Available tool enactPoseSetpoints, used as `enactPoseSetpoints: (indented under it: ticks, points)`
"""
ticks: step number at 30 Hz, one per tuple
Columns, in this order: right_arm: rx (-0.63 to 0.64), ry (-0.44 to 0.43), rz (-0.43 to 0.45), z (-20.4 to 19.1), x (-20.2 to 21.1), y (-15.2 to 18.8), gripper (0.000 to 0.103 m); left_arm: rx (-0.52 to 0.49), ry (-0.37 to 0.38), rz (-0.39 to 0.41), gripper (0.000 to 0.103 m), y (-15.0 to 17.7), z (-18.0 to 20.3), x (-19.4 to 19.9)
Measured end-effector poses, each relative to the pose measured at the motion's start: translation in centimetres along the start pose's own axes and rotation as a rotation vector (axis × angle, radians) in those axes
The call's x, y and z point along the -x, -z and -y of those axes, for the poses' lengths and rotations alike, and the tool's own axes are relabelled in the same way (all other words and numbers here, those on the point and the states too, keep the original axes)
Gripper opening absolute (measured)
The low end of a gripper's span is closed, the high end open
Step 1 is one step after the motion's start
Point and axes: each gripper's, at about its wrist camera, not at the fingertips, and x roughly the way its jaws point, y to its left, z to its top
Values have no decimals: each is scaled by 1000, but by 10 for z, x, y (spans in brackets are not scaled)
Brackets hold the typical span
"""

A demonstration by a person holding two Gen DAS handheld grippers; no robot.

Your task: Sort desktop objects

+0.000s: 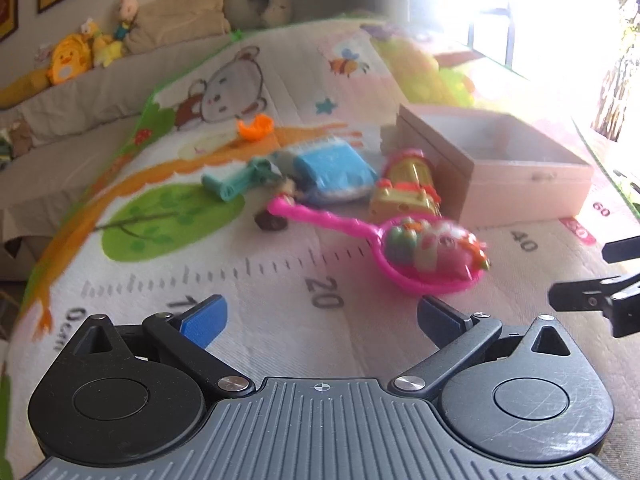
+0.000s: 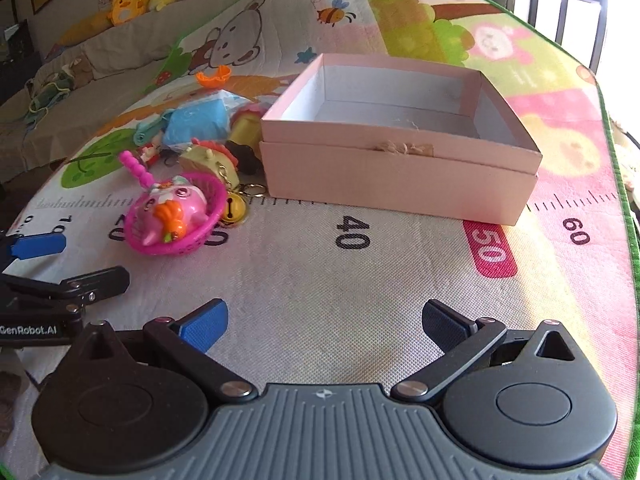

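Both tongs, left (image 1: 320, 316) and right (image 2: 325, 320), hover wide open and empty above the play mat (image 2: 360, 292), toys heaped at ten o'clock beside the empty pink box (image 2: 400, 172); lifting the pink basket (image 2: 176, 220) by its rim looks safest.

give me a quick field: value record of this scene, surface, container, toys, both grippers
surface: cartoon play mat with printed ruler numbers
container: pink box, open, nothing visible inside
toys: piled left of the box, outside it
nearest toy: pink toy in a pink strainer
other items: blue pouch, orange piece, gold bell
left gripper: open, holding nothing
right gripper: open, holding nothing
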Motion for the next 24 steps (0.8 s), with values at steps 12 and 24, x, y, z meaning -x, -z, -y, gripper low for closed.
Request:
enactPoseSetpoints:
  ticks: [12, 24]
  points:
    - [-1, -251, 14, -79, -51, -220, 103, 267, -224, 247, 103, -77, -132, 20]
    - [50, -62, -89, -154, -307, -319, 89, 418, -93, 133, 103, -40, -171, -36]
